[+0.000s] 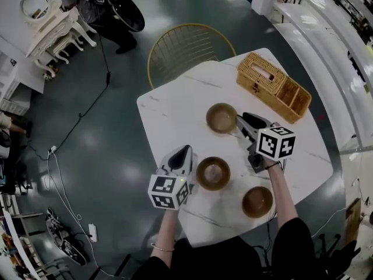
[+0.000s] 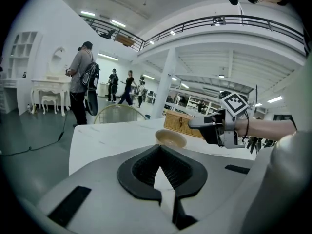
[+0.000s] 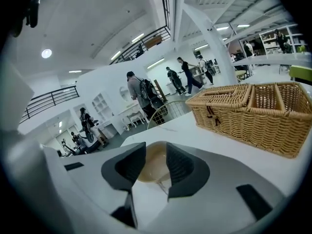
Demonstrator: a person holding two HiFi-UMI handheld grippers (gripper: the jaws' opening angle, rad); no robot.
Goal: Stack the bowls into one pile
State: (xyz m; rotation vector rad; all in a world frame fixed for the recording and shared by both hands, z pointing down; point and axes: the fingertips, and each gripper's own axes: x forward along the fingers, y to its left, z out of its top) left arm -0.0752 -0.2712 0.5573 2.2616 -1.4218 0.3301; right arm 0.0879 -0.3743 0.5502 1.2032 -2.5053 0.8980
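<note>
Three brown bowls stand apart on the white marble table (image 1: 169, 112): a far bowl (image 1: 222, 118), a middle bowl (image 1: 213, 173) and a near bowl (image 1: 257, 201). My right gripper (image 1: 239, 120) points at the far bowl's right rim, jaws open. In the right gripper view that bowl (image 3: 150, 164) shows through the gap of the right gripper (image 3: 155, 152); no pad presses on it. My left gripper (image 1: 186, 151) sits just left of the middle bowl, shut and empty. The left gripper (image 2: 159, 150) looks over the table at the far bowl (image 2: 170, 139) and the right gripper (image 2: 197, 124).
A wicker basket (image 1: 274, 86) stands at the table's far right corner, just beyond the far bowl. A gold wire chair (image 1: 183, 48) is at the far edge. A person (image 1: 99, 4) stands on the floor at the upper left, near a white dressing table (image 1: 46, 22).
</note>
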